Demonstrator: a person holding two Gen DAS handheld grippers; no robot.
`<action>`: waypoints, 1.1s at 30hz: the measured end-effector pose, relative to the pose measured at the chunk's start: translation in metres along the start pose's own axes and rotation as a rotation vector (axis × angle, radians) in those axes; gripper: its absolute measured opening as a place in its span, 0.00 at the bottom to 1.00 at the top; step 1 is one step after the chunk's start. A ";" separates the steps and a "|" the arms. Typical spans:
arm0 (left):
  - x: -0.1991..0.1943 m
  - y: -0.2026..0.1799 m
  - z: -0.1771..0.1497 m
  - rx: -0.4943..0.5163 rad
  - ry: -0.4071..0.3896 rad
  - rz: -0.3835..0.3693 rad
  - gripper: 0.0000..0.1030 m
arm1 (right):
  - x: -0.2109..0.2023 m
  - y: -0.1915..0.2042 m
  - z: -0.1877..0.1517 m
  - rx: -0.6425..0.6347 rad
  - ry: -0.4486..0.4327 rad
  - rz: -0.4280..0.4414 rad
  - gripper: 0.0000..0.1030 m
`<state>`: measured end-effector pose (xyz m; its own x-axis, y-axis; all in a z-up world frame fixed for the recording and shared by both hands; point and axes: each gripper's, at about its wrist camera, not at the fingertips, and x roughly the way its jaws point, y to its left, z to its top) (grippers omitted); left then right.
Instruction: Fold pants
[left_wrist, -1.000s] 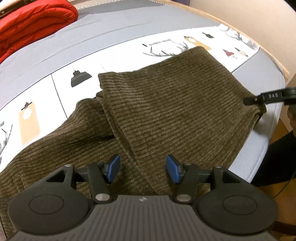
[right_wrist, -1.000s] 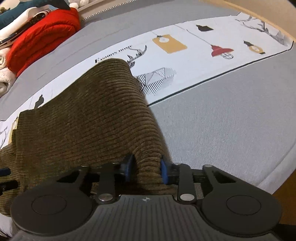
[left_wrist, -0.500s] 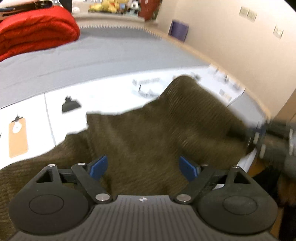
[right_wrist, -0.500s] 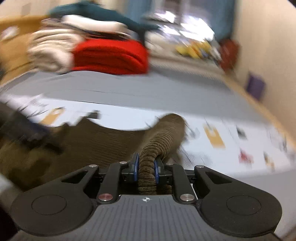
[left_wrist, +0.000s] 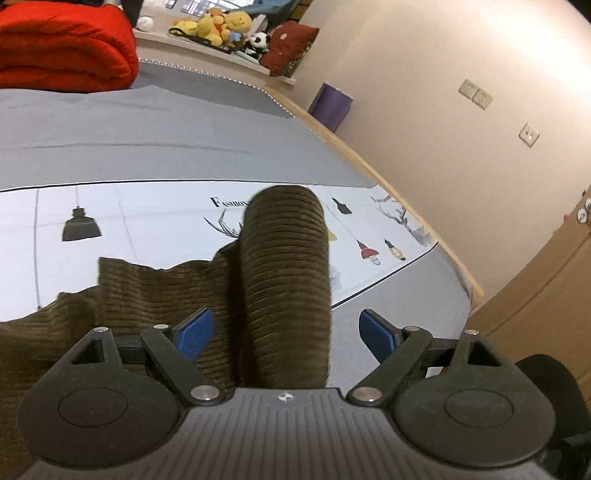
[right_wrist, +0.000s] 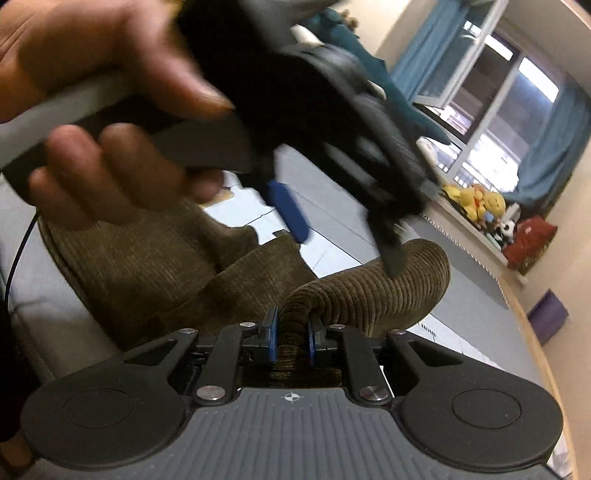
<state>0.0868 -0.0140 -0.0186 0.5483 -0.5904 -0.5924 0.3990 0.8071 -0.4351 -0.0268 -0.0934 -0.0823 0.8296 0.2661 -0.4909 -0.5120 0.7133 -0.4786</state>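
The brown corduroy pants (left_wrist: 284, 266) lie on the bed, with one part lifted into a raised ridge. In the left wrist view my left gripper (left_wrist: 286, 334) is wide open, its blue pads either side of that ridge and not touching it. In the right wrist view my right gripper (right_wrist: 291, 334) is shut on a bunched fold of the pants (right_wrist: 365, 291) and holds it up off the bed. The left gripper (right_wrist: 332, 133) and the hand holding it show blurred above the pants there.
The bed has a grey cover (left_wrist: 147, 140) with a white printed band (left_wrist: 140, 210). A red folded quilt (left_wrist: 62, 48) lies at the far left. Soft toys (left_wrist: 221, 26) sit on a ledge behind. The bed's wooden edge (left_wrist: 369, 158) and a wall run along the right.
My right gripper has lifted its pants fold and swung it toward the left gripper. My left gripper opened wider and now straddles the raised fold. Both cameras tilted up.
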 end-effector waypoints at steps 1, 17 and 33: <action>0.008 -0.002 0.000 0.004 0.013 0.011 0.87 | 0.001 0.003 0.000 -0.017 0.001 -0.001 0.15; -0.067 0.107 -0.014 -0.100 0.040 0.276 0.18 | -0.033 -0.046 0.041 0.423 -0.243 0.427 0.13; -0.220 0.264 -0.084 -0.509 -0.044 0.609 0.88 | 0.109 -0.040 0.022 0.939 0.326 0.530 0.65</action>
<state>0.0098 0.3286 -0.0605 0.5952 -0.0366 -0.8028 -0.3591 0.8815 -0.3065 0.0885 -0.0786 -0.1007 0.3890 0.5967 -0.7019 -0.2980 0.8024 0.5170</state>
